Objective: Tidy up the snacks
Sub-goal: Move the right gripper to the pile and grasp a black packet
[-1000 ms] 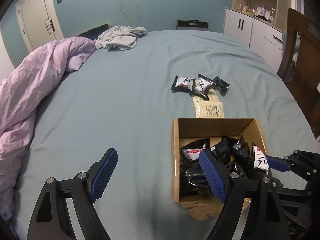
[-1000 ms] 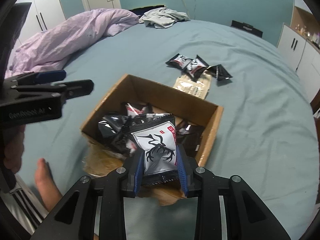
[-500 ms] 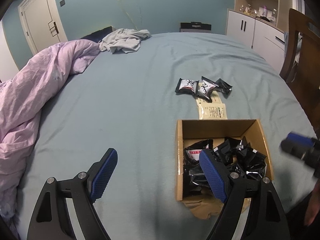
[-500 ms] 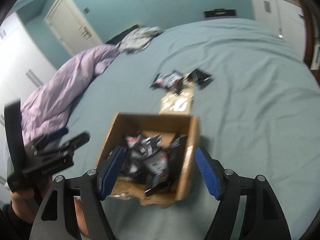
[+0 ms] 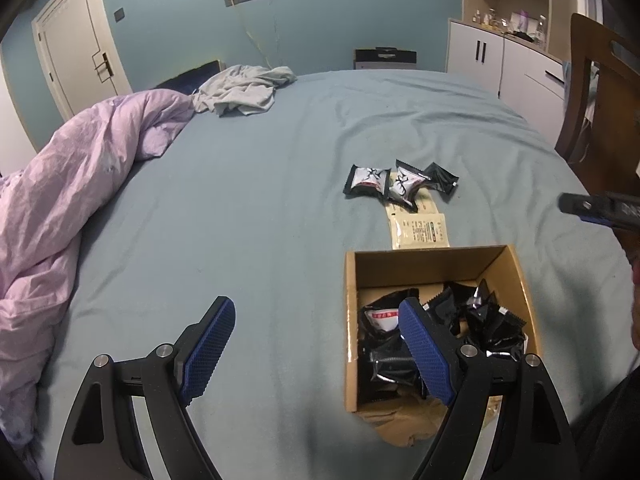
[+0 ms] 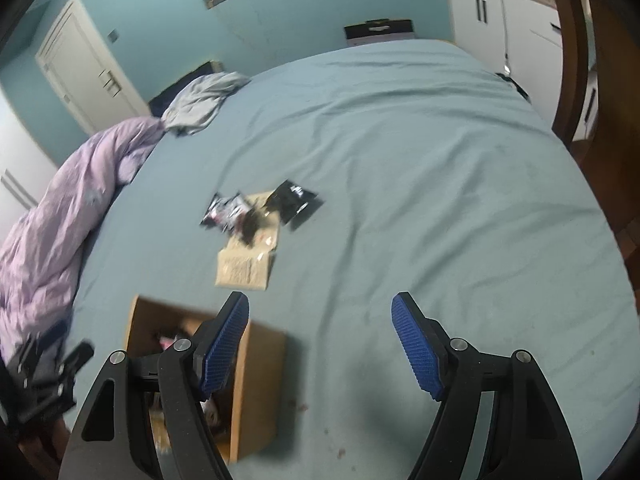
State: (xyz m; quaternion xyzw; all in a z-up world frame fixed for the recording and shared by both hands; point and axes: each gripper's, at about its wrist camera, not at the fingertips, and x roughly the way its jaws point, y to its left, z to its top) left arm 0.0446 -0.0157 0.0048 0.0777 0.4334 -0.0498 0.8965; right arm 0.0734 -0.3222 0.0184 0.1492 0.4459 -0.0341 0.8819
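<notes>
An open cardboard box point(image 5: 351, 312) with several black snack packets point(image 5: 486, 320) inside sits on the blue bed; it also shows in the right wrist view point(image 6: 260, 360). Three black snack packets point(image 5: 400, 184) and a beige sachet point(image 5: 420, 230) lie on the sheet beyond the box, and show blurred in the right wrist view point(image 6: 260, 210). My left gripper point(image 5: 316, 344) is open and empty, low over the sheet at the box's left side. My right gripper point(image 6: 320, 344) is open and empty, above the sheet right of the box; its tip shows in the left wrist view point(image 5: 596, 208).
A lilac duvet point(image 5: 68, 200) is heaped along the bed's left side. A grey garment point(image 5: 244, 90) lies at the far end. A wooden chair point(image 5: 600, 100) and white cabinets point(image 5: 504, 64) stand to the right of the bed.
My right gripper opened and let its snack packet drop into the box, then swung up and right, away from the box. My left gripper stayed open and barely moved.
</notes>
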